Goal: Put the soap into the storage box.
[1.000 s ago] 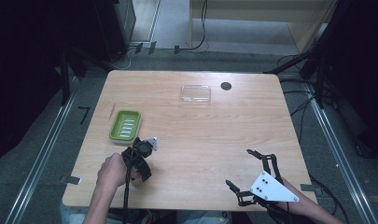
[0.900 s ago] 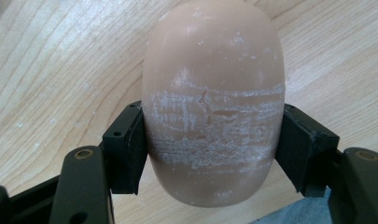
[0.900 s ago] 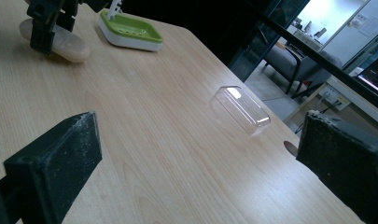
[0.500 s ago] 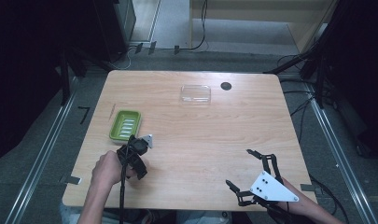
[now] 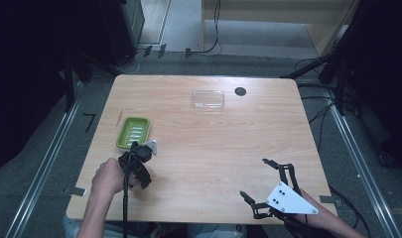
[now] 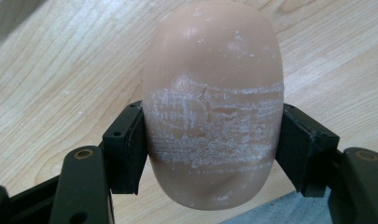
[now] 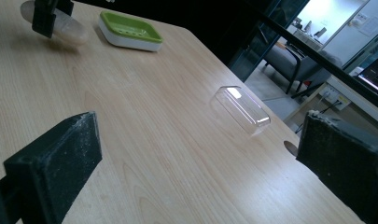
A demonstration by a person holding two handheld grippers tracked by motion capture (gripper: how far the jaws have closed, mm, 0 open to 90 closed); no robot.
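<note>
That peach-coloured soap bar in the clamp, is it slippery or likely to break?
The soap bar looks rigid: the left gripper pinches its sides without denting it. Its rounded, glossy surface could slip, though the scuffed white band probably helps the pads hold. Set down, it might rock.

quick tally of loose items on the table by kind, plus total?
Soap bar: 1, held in the left gripper
Green soap dish: 1
Clear plastic lid: 1
Total: 3
</note>
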